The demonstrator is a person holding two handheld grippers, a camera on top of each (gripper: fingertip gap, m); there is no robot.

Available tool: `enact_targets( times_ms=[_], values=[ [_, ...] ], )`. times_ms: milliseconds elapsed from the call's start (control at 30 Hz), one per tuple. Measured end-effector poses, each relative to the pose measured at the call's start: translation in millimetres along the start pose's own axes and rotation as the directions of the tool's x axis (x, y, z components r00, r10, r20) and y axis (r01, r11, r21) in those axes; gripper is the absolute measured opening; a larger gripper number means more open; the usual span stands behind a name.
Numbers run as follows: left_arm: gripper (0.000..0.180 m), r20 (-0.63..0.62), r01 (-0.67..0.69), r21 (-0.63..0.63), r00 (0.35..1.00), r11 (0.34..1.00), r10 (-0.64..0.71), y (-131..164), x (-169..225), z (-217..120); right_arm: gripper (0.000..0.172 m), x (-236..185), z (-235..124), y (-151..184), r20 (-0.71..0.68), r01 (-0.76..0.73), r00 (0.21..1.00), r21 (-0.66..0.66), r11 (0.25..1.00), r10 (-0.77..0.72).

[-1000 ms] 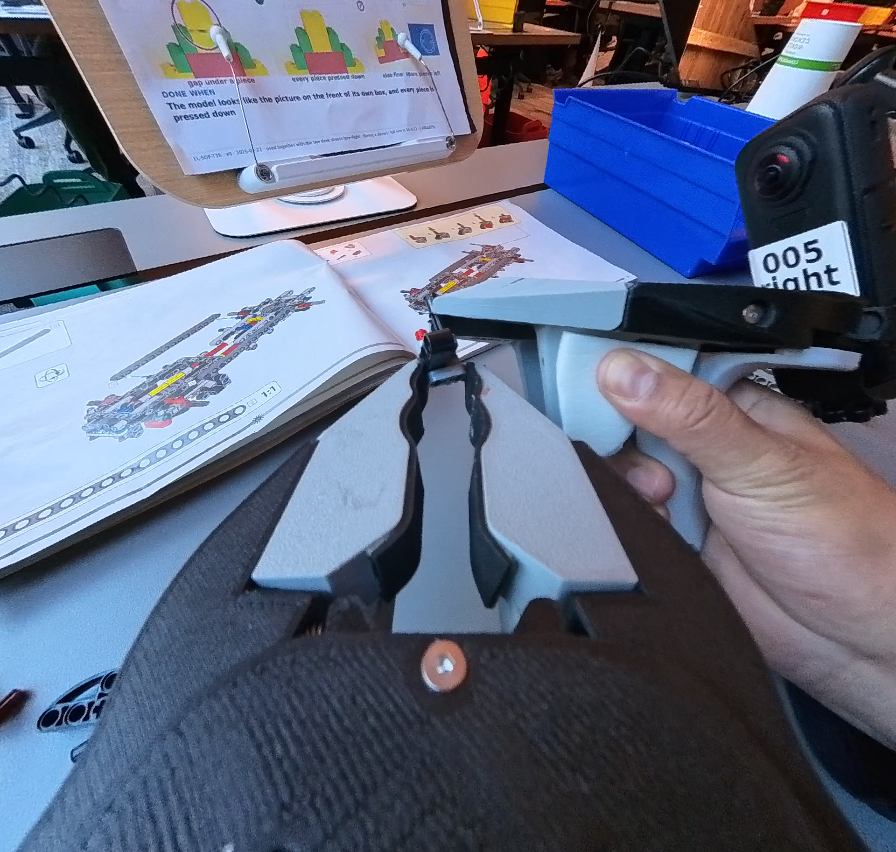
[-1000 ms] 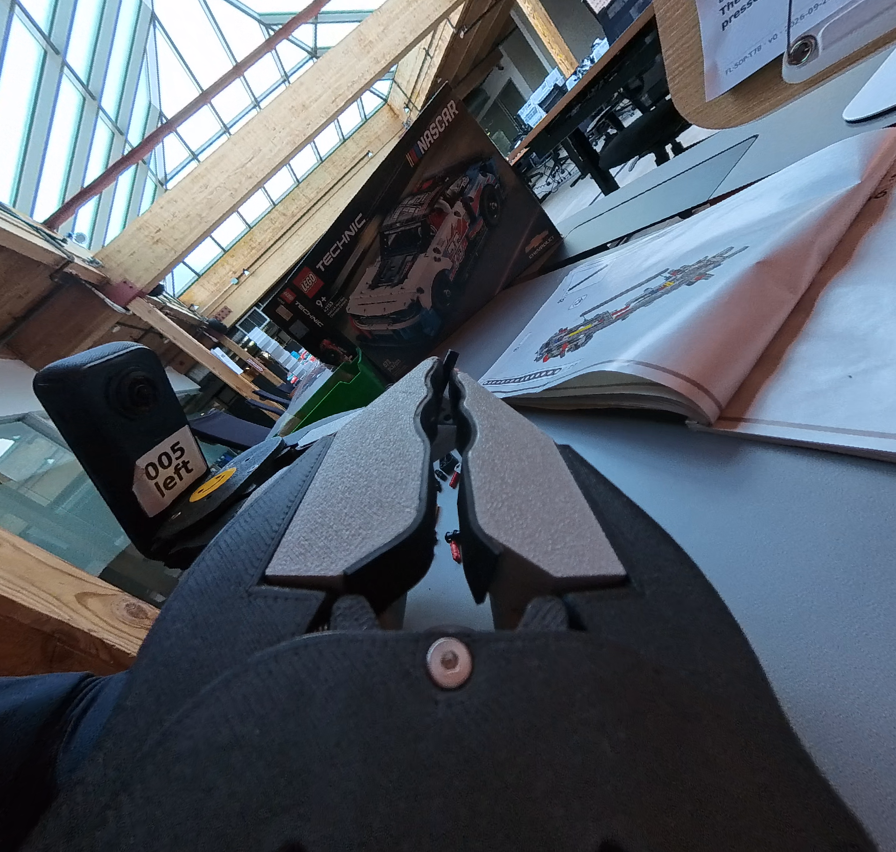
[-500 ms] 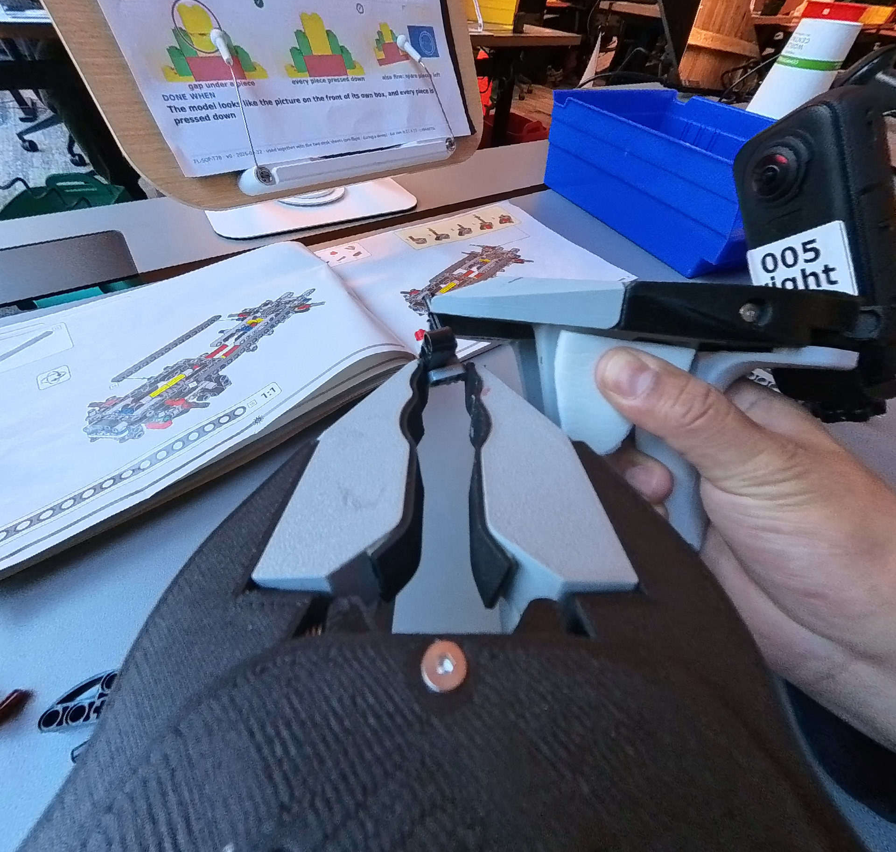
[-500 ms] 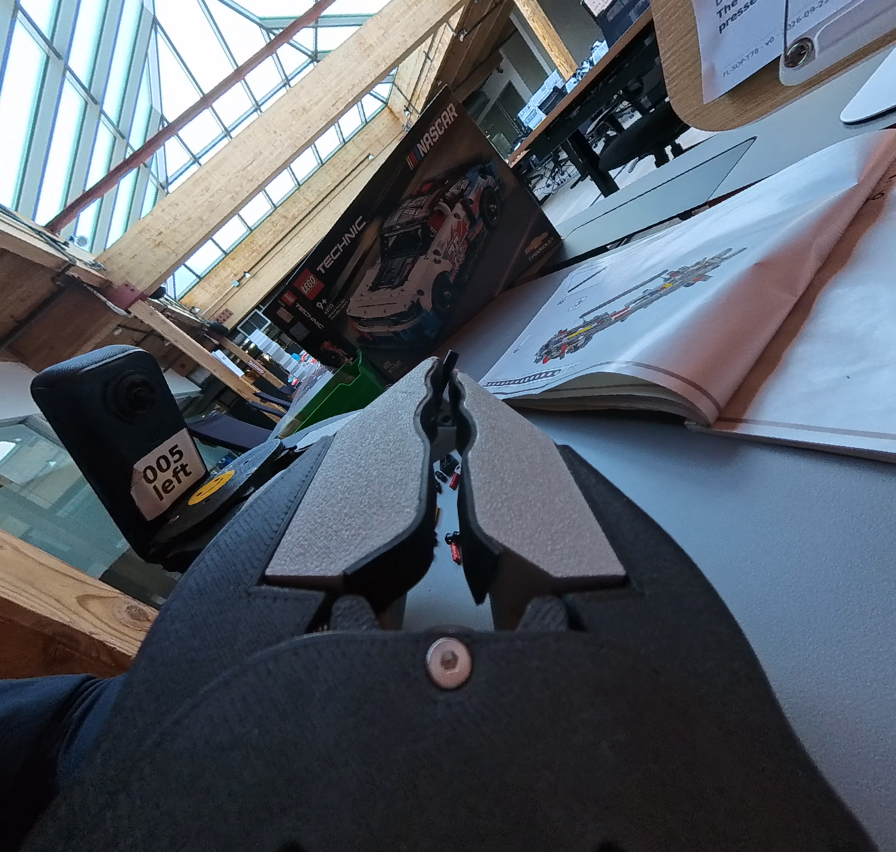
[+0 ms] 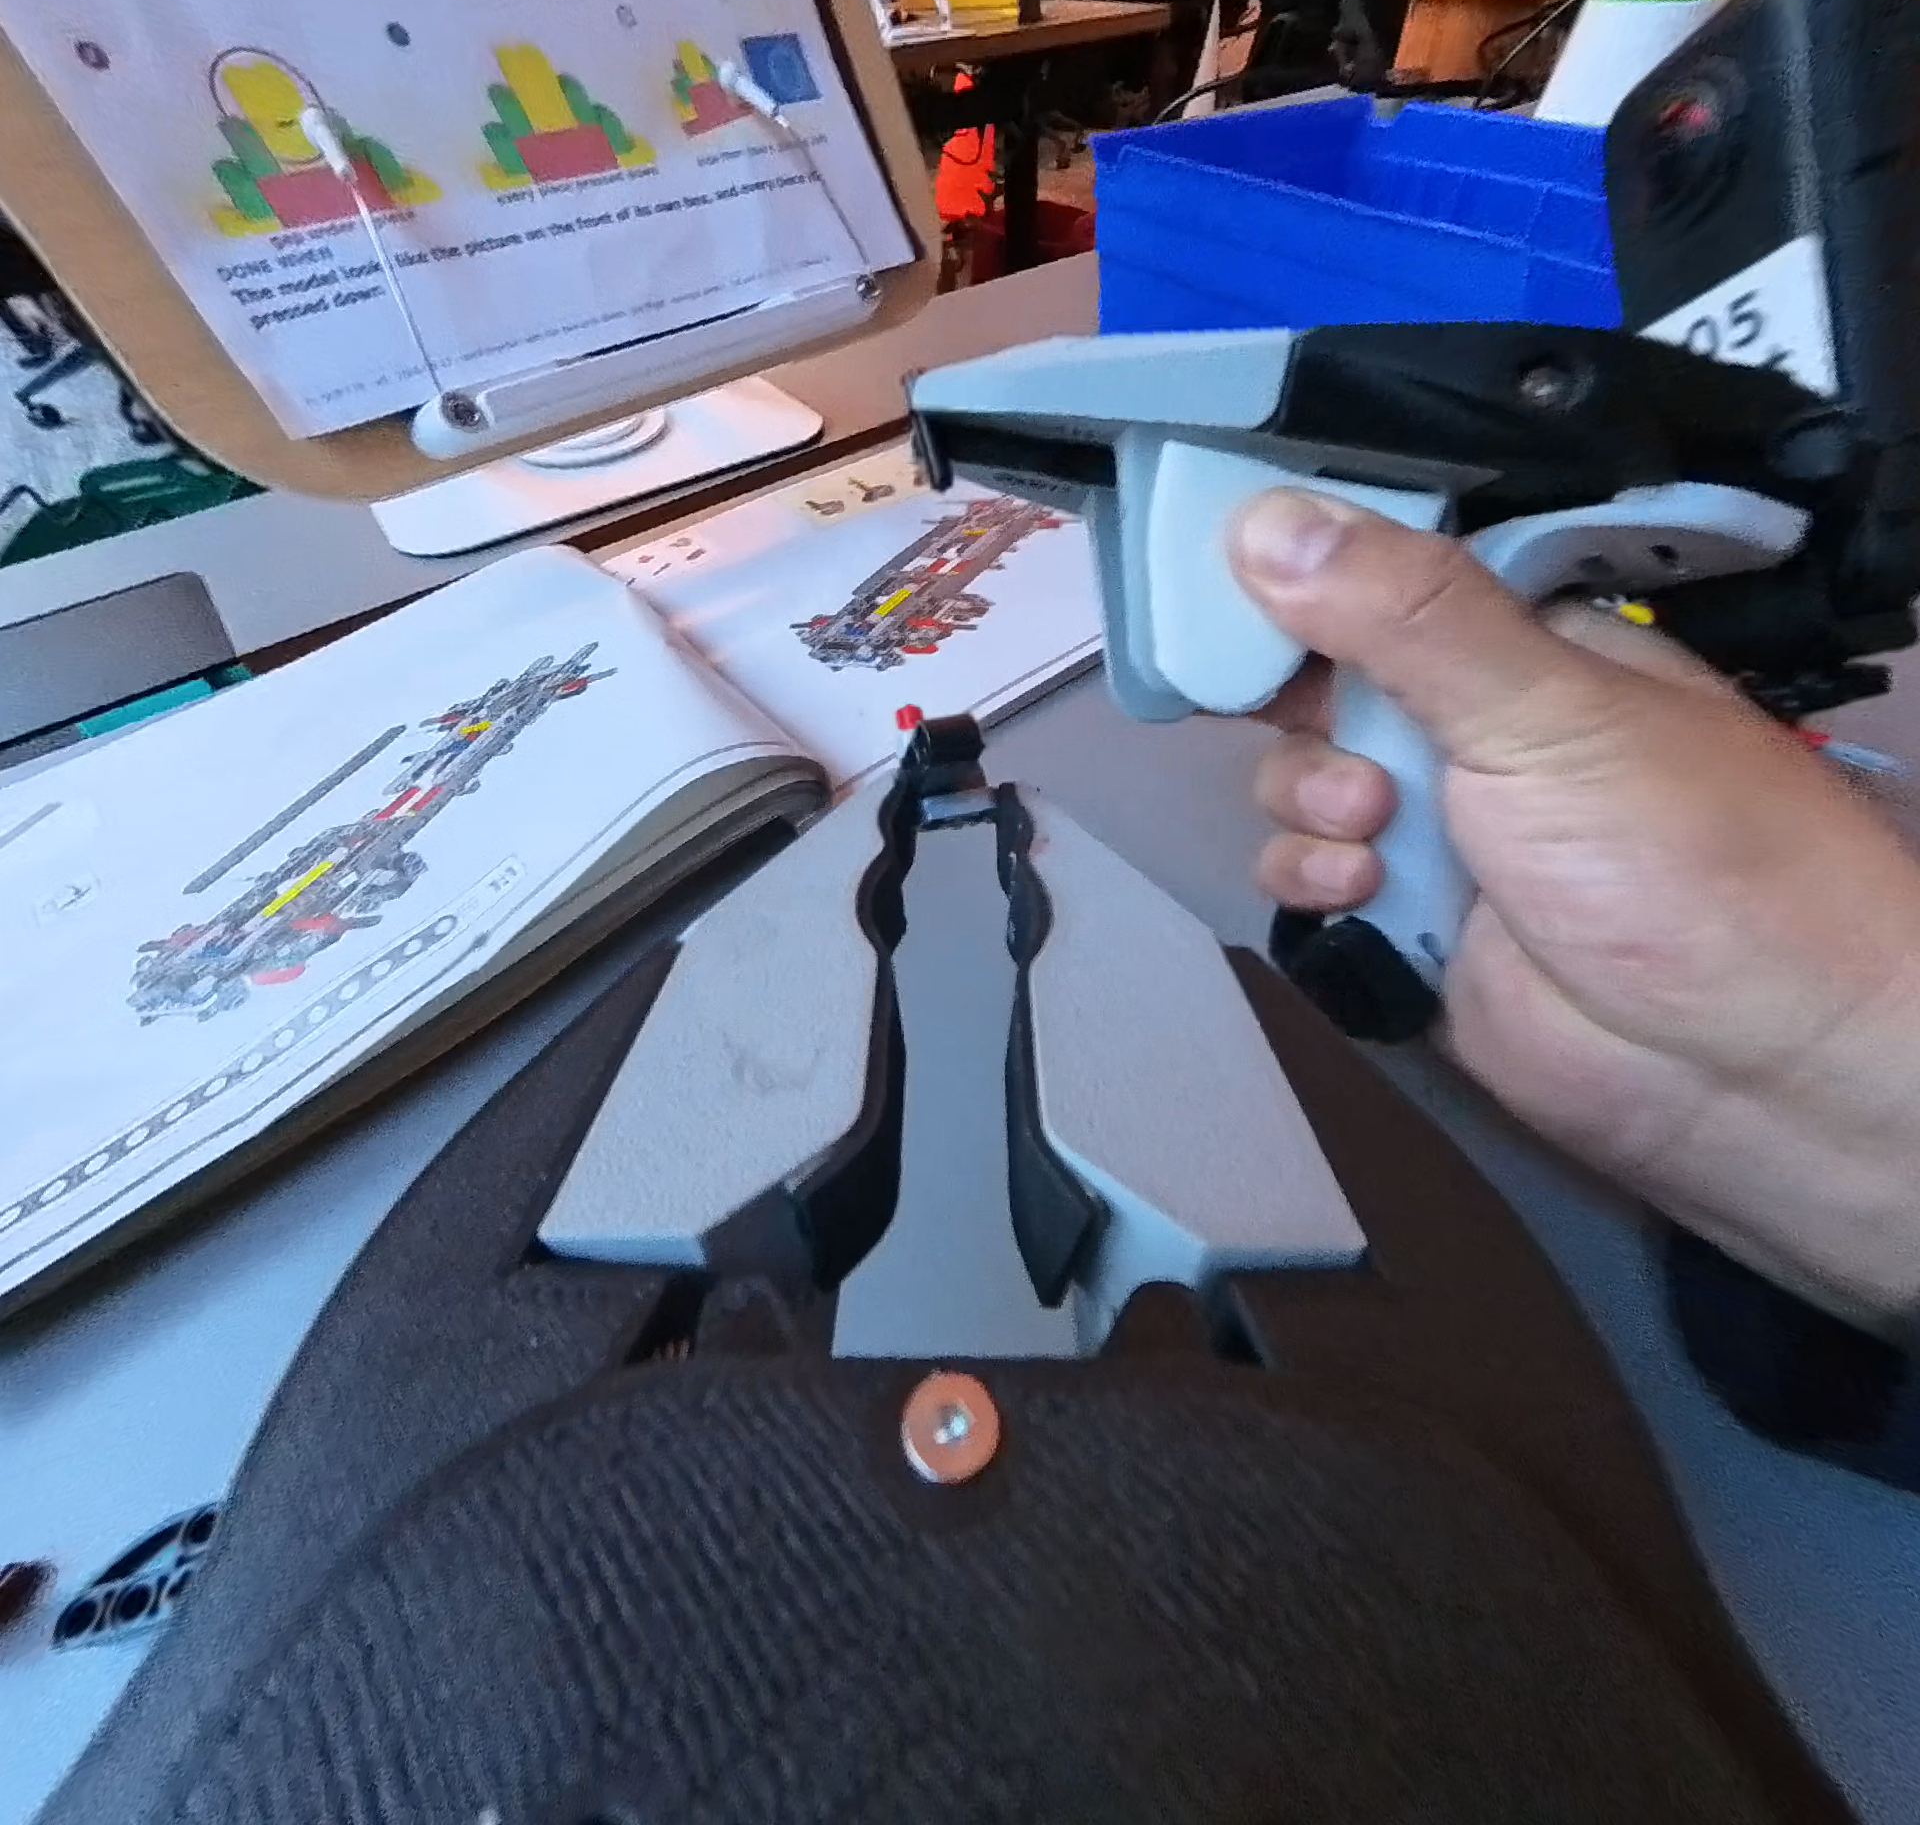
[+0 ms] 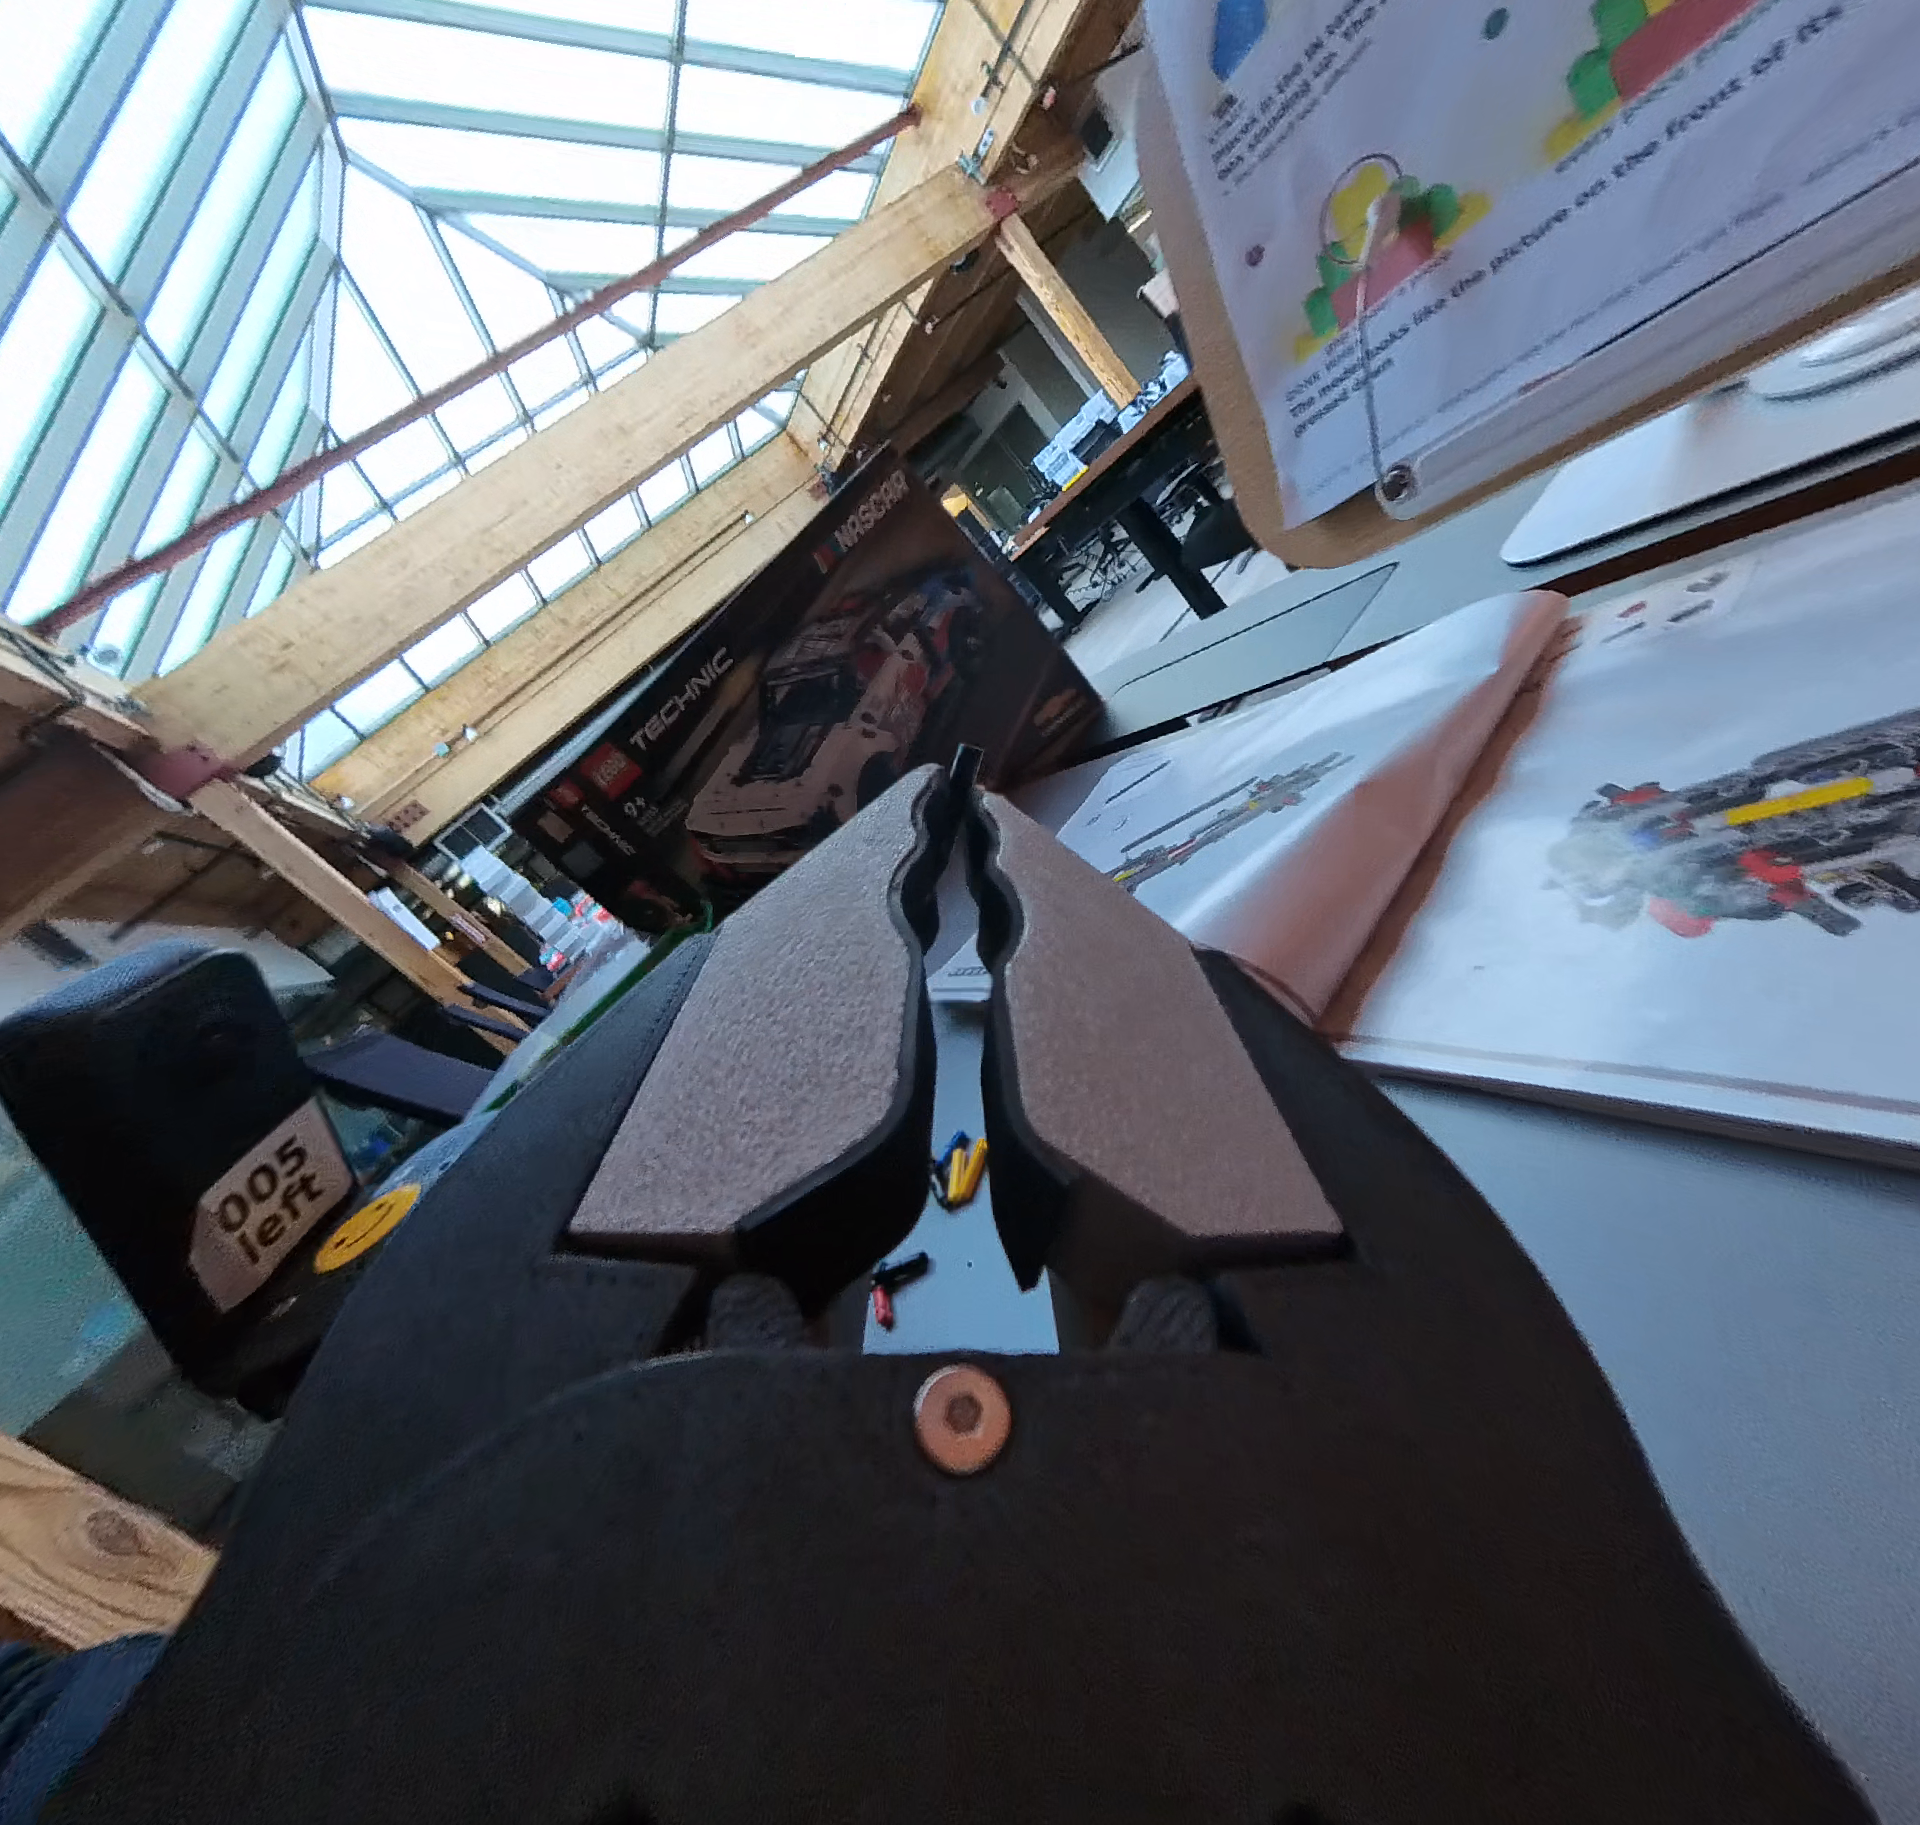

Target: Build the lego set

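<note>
Gripping a small black plastic building piece with a red tip (image 5: 940,773), the left gripper (image 5: 961,809) has narrow jaws; an open white instruction booklet (image 5: 343,809) lies just beyond on the grey desk (image 5: 125,1380). The right gripper (image 6: 961,804), jaws closed, pinches a thin black pin (image 6: 963,765).

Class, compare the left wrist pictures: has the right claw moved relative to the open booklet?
Yes. The right claw has lifted, its tip now clear above the open booklet.

Bright skylight (image 6: 416,217) daylight (motion-blurred, fisheye edges)
</note>
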State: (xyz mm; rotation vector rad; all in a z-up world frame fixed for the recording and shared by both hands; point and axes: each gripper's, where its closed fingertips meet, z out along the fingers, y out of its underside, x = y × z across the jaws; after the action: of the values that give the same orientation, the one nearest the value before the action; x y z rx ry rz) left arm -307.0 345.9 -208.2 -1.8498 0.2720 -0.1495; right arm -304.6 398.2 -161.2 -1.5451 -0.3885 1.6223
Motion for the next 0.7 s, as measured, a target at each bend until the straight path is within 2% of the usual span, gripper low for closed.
enact_targets(
  times_ms=[133,267,367,433,500,567,633,700],
  values=[
    [0.014,0.043,-0.034,0.065,0.999,0.997,0.031,-10.0,-8.8,-8.3,0.000,-14.4,4.4,12.6,0.057,0.020,0.998,-0.070,0.997,-0.016],
    [0.014,0.070,-0.126,0.167,0.991,0.978,0.116,-26.4,-7.9,-17.3,0.000,-45.9,3.6,25.2,0.183,-0.001,0.983,-0.110,0.994,0.022],
    [0.013,0.071,-0.187,0.229,0.982,0.955,0.175,-33.2,-4.7,-19.6,0.000,-64.6,0.4,22.9,0.213,0.099,0.974,-0.105,0.989,-0.075],
    [0.014,0.057,-0.267,0.271,0.963,0.925,0.262,-32.6,-0.7,-16.2,0.000,-70.1,-2.3,19.9,0.215,0.168,0.966,-0.104,0.980,-0.143],
    [0.014,0.022,-0.315,0.228,0.947,0.921,0.319,-19.2,2.1,-6.7,0.000,-69.6,-5.2,19.5,0.213,0.242,0.954,-0.130,0.962,-0.211],
    [0.014,-0.014,-0.325,0.233,0.941,0.917,0.337,-18.2,8.5,-7.5,0.000,-61.9,-6.5,28.7,0.217,0.291,0.945,-0.220,0.931,-0.244],
    [0.014,-0.043,-0.335,0.212,0.935,0.918,0.351,-13.5,13.1,-9.3,0.000,-47.6,-10.0,41.9,0.208,0.279,0.953,-0.317,0.906,-0.220],
    [0.013,-0.054,-0.352,0.213,0.927,0.911,0.371,-12.0,16.7,-11.8,0.000,-40.8,-15.8,42.0,0.216,0.217,0.965,-0.333,0.918,-0.150]
  ],
)
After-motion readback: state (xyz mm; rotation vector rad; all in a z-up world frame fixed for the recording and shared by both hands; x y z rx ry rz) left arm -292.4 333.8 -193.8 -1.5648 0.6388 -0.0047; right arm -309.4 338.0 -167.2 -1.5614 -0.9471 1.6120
